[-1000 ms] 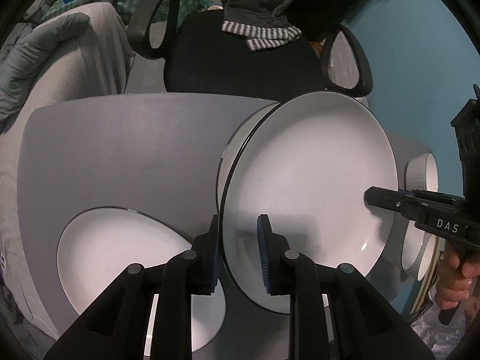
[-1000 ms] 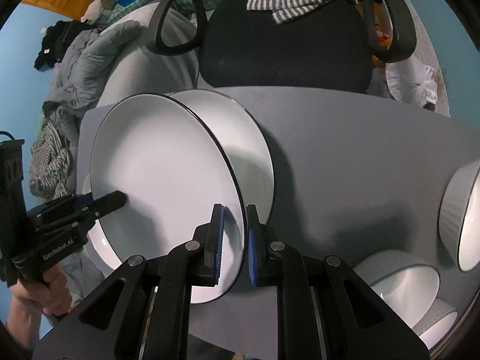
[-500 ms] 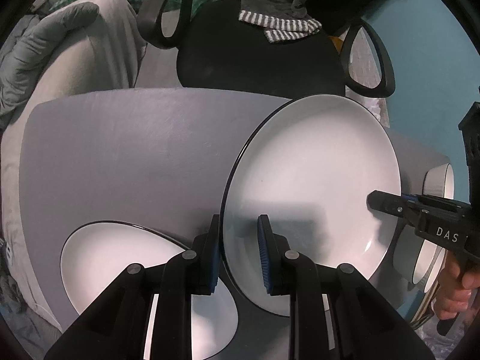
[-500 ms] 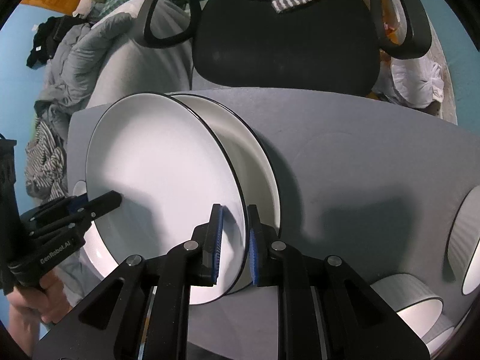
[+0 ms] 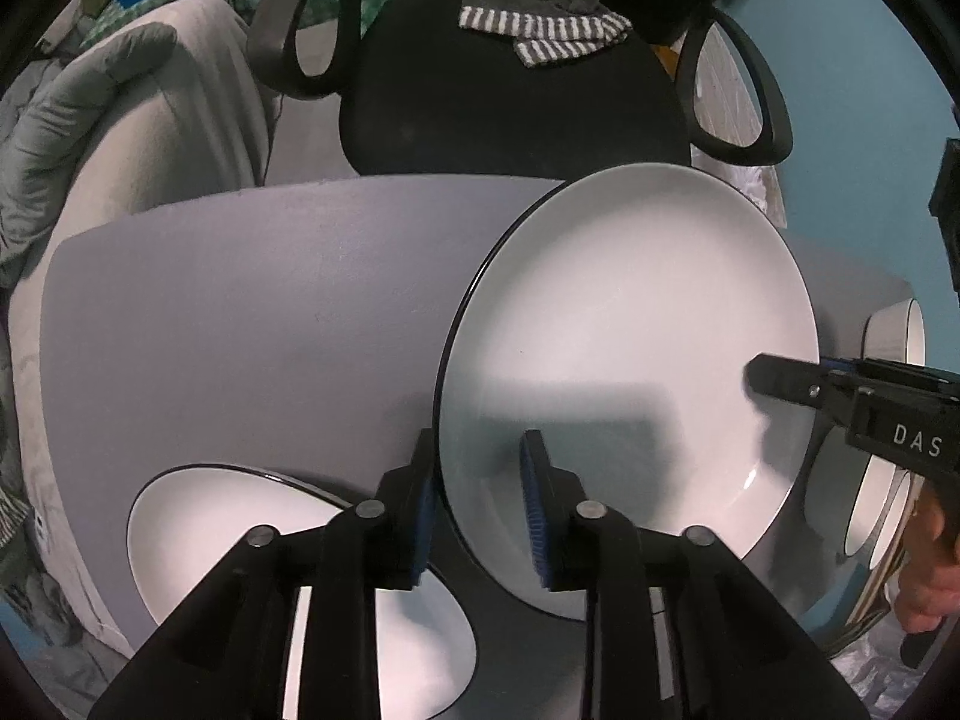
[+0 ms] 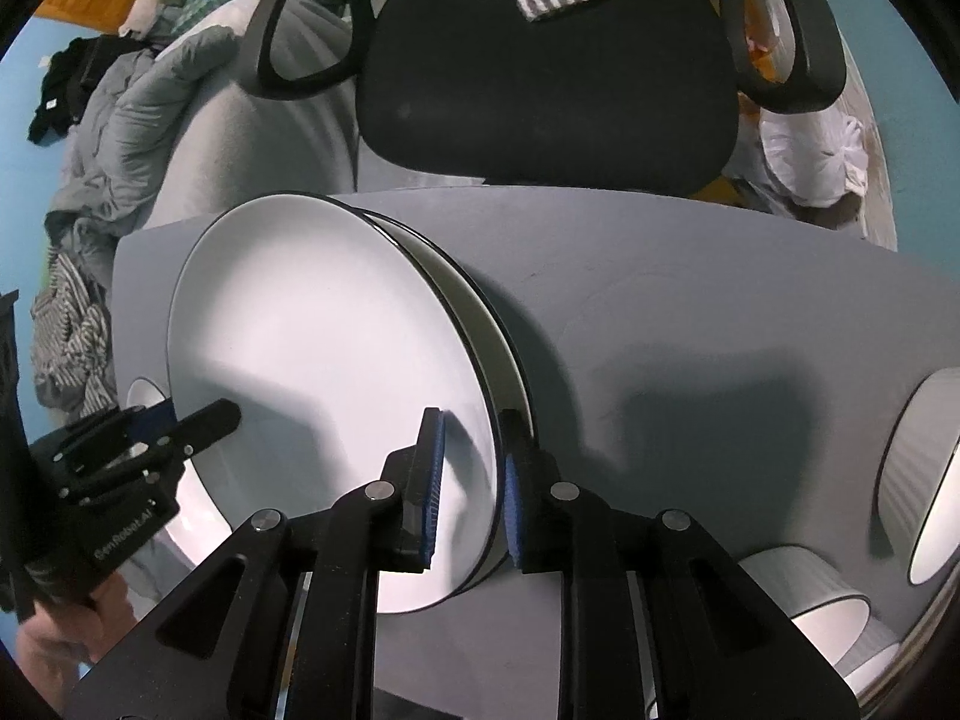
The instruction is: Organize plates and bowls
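A white plate with a black rim (image 5: 630, 360) is held between both grippers, just above a second white plate (image 6: 501, 354) on the grey table (image 5: 240, 312). My left gripper (image 5: 477, 504) straddles its near-left rim, with a visible gap at the right pad. My right gripper (image 6: 471, 486) straddles the opposite rim and shows at the right of the left wrist view (image 5: 798, 384). A third plate (image 5: 240, 534) lies flat at the near left.
White ribbed bowls (image 6: 924, 480) lie on their sides at the table's right; another bowl (image 6: 822, 612) stands near the front right. A black office chair (image 6: 546, 78) stands behind the table. Grey bedding (image 5: 120, 120) lies at the left.
The held plate has come down and to the left, closer over the plate beneath it. Both grippers' jaws have widened slightly around its rim.
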